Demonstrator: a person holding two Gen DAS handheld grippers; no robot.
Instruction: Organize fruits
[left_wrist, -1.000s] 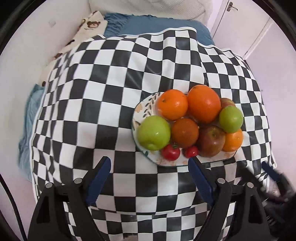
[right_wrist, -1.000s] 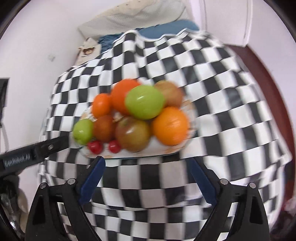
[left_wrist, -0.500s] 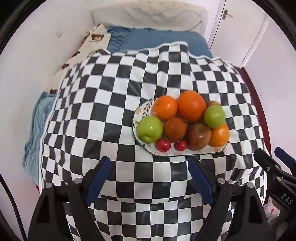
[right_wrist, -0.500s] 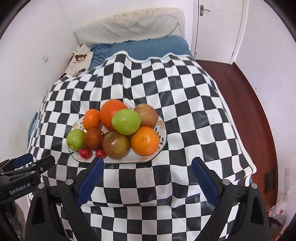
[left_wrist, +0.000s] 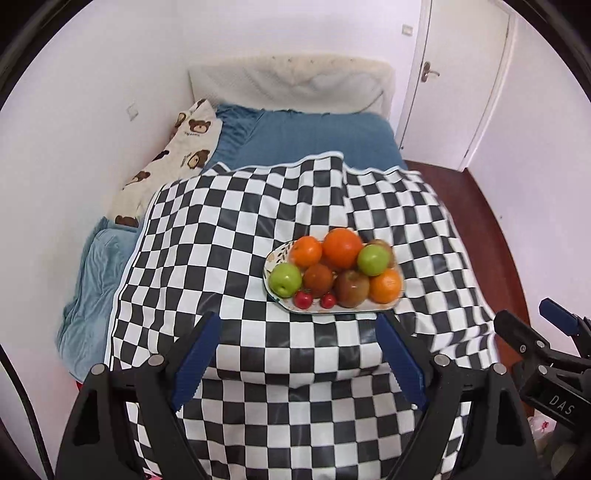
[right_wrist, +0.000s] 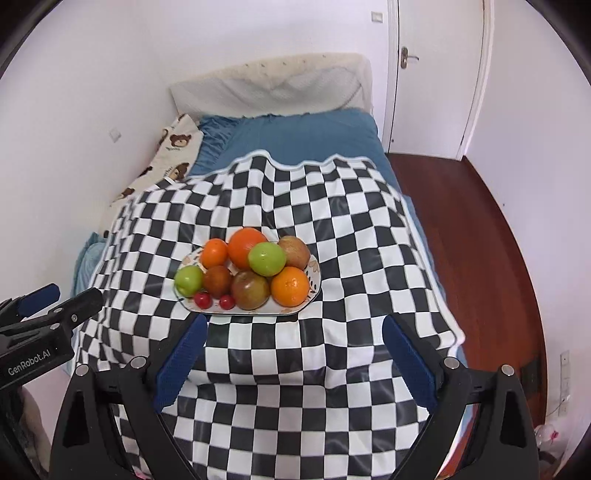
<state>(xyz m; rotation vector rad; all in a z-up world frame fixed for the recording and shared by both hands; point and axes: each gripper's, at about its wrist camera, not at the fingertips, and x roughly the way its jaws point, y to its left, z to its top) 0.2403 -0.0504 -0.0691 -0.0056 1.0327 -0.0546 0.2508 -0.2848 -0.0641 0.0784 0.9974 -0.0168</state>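
Note:
A patterned oval plate (left_wrist: 272, 259) (right_wrist: 314, 271) sits on a black-and-white checked cloth (left_wrist: 221, 229) (right_wrist: 351, 229) over a bed. Piled on it are oranges (left_wrist: 342, 247) (right_wrist: 290, 286), green apples (left_wrist: 285, 279) (right_wrist: 266, 258), brownish-red apples (left_wrist: 351, 288) (right_wrist: 250, 290) and two small red tomatoes (left_wrist: 303, 299) (right_wrist: 202, 300). My left gripper (left_wrist: 298, 362) hangs open and empty well above and in front of the plate. My right gripper (right_wrist: 293, 365) is also open and empty, high above the cloth's near part. Each gripper shows at the other view's edge.
The blue bed sheet (left_wrist: 314, 136) and a teddy-bear print pillow (left_wrist: 173, 155) lie beyond the cloth, with a cream headboard (left_wrist: 291, 81) against the wall. A white door (right_wrist: 436, 74) and dark wooden floor (right_wrist: 472, 229) are to the right.
Both grippers have risen and pulled back from the plate, so the fruit looks smaller and the whole bed, headboard and door have come into view. Jaws stayed open.

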